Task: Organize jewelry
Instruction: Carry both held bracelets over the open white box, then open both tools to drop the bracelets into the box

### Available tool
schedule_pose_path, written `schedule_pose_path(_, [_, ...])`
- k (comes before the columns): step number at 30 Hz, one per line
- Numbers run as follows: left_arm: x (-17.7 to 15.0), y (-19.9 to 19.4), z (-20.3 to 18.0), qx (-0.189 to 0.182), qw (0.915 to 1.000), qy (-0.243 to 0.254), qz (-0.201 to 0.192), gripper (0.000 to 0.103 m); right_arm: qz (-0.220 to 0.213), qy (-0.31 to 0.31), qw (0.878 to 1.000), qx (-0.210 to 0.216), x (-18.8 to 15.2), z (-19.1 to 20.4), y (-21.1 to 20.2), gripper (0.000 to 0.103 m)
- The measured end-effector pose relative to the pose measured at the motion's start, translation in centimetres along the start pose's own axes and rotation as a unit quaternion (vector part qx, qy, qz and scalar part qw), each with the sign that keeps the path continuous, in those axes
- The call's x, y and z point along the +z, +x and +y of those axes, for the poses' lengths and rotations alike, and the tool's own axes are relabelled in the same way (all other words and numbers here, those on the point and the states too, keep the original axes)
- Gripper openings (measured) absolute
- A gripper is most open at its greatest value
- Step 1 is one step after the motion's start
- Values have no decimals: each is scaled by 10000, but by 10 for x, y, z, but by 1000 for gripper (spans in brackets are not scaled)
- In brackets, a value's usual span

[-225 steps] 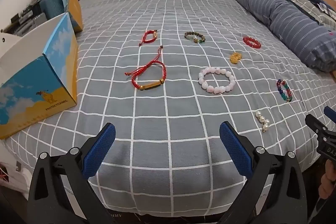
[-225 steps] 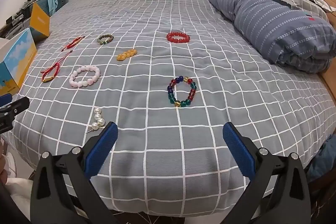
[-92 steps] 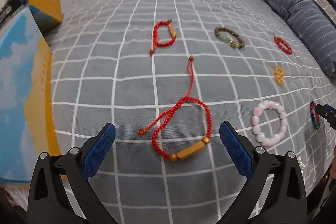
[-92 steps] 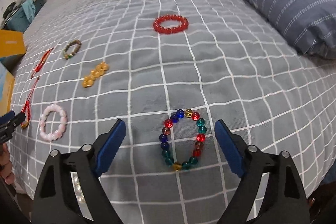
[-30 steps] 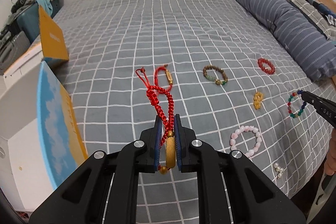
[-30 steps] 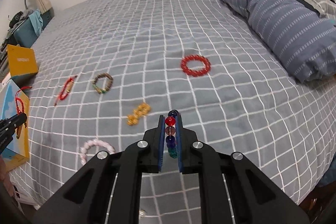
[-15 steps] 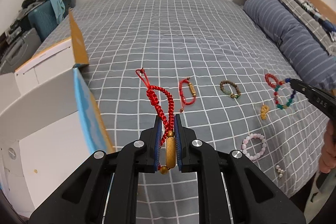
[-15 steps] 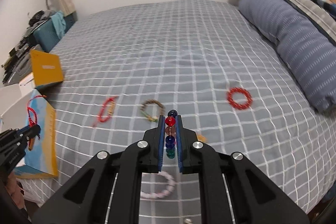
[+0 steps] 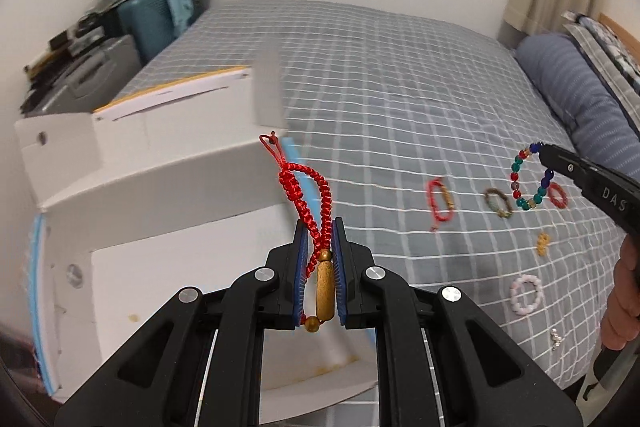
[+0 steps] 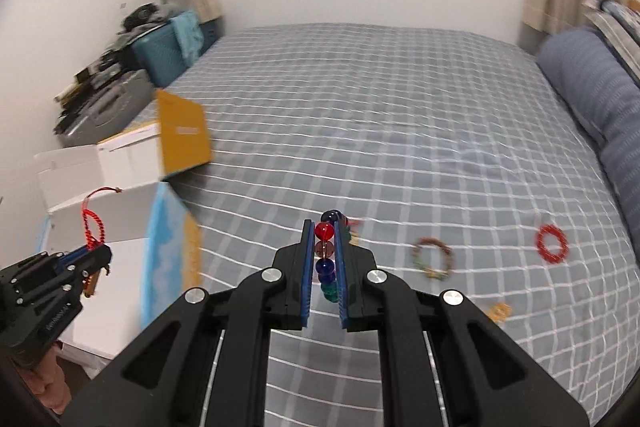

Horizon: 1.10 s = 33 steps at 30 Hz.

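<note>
My left gripper (image 9: 319, 233) is shut on a red cord bracelet (image 9: 308, 195) with a gold bar and holds it over the open white box (image 9: 160, 211) at the bed's left edge. My right gripper (image 10: 324, 231) is shut on a multicoloured bead bracelet (image 10: 325, 251) above the bed; that bracelet also shows in the left wrist view (image 9: 524, 183). On the grey checked bedspread (image 9: 400, 107) lie a small red cord bracelet (image 9: 440, 205), a brown bead bracelet (image 9: 498, 203), a red bead bracelet (image 9: 558, 195), an amber bead piece (image 9: 543, 243), a pink bead bracelet (image 9: 526, 294) and pearls (image 9: 555, 339).
The box has a blue and yellow outside (image 10: 168, 259) and a raised yellow flap (image 10: 182, 137). A rolled striped duvet (image 9: 580, 99) lies along the right. A cluttered stand with a blue case (image 10: 160, 55) is beyond the box by the wall.
Both grippers have moved left with their bracelets. The left one is now over the open box and the right one has followed toward it.
</note>
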<state>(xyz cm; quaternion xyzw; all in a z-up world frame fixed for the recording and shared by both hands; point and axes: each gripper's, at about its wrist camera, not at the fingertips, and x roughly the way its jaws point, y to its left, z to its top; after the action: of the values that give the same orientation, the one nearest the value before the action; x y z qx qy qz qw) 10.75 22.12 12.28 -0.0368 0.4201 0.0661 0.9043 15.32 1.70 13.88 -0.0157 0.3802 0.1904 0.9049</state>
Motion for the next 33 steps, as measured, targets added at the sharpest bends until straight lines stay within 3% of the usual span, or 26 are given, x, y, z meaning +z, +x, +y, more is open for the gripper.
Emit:
schedule_pose_path(10, [-20,-20,91,546,9966,-621,43,12,-11,-616,9952,754,9,107,8,9])
schedule_pose_path(18, [-44,-22,144,819,9902,-1117,157,12,203,-962,9881,1181,-8,186,27,9])
schedule_pose_path(26, [-63,-8,174,842,9877,-1296,241,15,662,-1055,9874,979,-39,218,67,9])
schedule_pose_path(33, [-84,23,187,840,9844,-1419,609,15,1080,-1053,9858,737,-66,223,96,9])
